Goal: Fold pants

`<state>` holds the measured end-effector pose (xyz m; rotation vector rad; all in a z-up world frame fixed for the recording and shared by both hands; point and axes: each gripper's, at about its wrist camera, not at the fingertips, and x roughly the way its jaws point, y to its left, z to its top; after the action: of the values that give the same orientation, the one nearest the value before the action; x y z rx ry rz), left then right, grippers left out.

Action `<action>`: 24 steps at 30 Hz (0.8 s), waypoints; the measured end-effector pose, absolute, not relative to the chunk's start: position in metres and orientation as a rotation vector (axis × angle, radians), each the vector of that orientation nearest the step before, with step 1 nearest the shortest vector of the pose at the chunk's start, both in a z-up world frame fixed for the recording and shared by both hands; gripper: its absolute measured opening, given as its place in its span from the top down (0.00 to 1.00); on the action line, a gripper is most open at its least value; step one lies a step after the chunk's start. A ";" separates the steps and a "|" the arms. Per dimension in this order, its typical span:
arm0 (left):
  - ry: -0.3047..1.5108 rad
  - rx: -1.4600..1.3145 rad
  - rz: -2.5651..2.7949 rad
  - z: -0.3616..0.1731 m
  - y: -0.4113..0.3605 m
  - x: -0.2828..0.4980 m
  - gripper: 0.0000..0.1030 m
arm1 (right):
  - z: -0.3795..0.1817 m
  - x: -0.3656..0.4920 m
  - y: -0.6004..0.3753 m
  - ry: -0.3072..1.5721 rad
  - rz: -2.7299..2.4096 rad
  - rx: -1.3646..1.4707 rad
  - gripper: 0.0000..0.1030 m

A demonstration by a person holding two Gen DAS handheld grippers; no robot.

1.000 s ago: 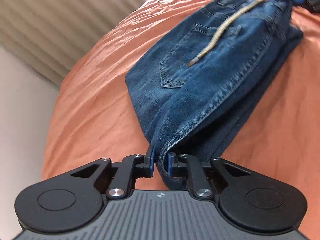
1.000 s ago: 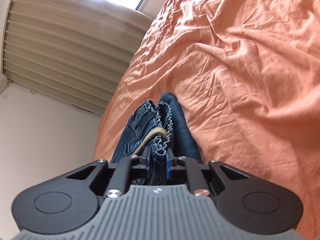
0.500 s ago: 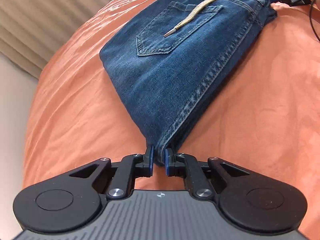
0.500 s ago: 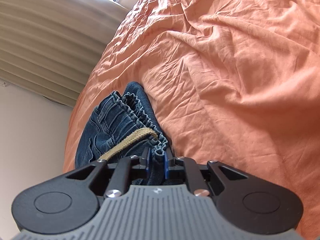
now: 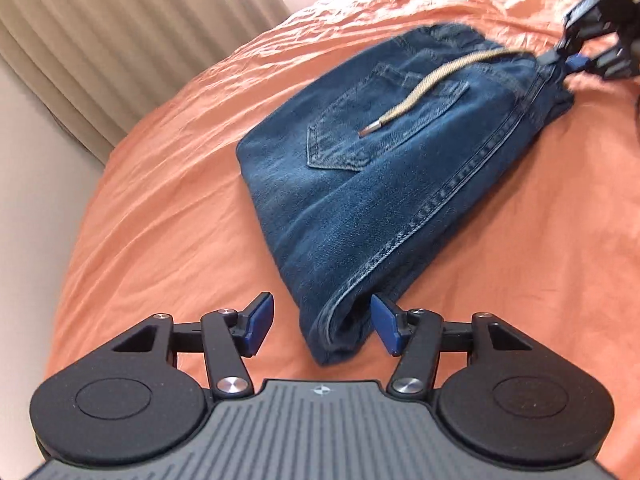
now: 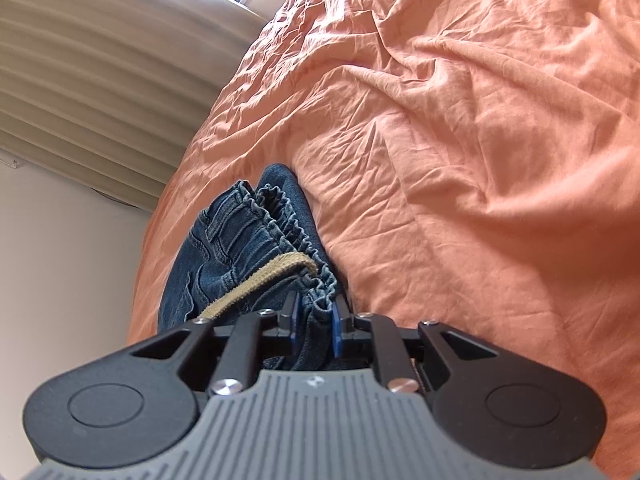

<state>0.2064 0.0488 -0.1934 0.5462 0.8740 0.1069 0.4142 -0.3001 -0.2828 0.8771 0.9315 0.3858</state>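
Note:
Folded blue jeans (image 5: pixel 380 184) lie flat on the orange bed sheet (image 5: pixel 160 220), back pocket up, with a tan drawstring (image 5: pixel 424 88) across them. My left gripper (image 5: pixel 322 322) is open, its blue pads on either side of the folded near end, not touching it. My right gripper (image 6: pixel 314 322) is shut on the elastic waistband of the jeans (image 6: pixel 248 240); it also shows in the left wrist view (image 5: pixel 576 56) at the jeans' far right corner.
The wrinkled orange sheet (image 6: pixel 460 140) stretches wide to the right of the jeans. Beige pleated curtains (image 5: pixel 120 40) and a window hang behind the bed. The bed's left edge drops to a pale floor (image 5: pixel 28 200).
My left gripper has opened and let go of the folded end of the jeans, which now rests on the sheet. The right gripper keeps its hold on the waistband.

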 end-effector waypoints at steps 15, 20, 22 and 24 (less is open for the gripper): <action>0.857 0.979 -0.001 -0.228 0.047 0.203 0.79 | -0.293 0.418 -0.302 0.973 0.365 0.920 0.90; 0.891 0.858 0.001 -0.246 0.055 0.204 0.80 | -0.294 0.416 -0.302 0.970 0.356 0.876 0.90; 0.898 0.794 0.001 -0.238 0.059 0.202 0.80 | -0.293 0.417 -0.301 0.971 0.351 0.862 0.90; 0.929 0.707 -0.004 -0.222 0.068 0.200 0.79 | -0.288 0.417 -0.299 0.969 0.353 0.826 0.89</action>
<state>0.1997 0.0678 -0.2224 0.7065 0.9293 -0.0038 0.4174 -0.2985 -0.2884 0.8260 0.9685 0.3526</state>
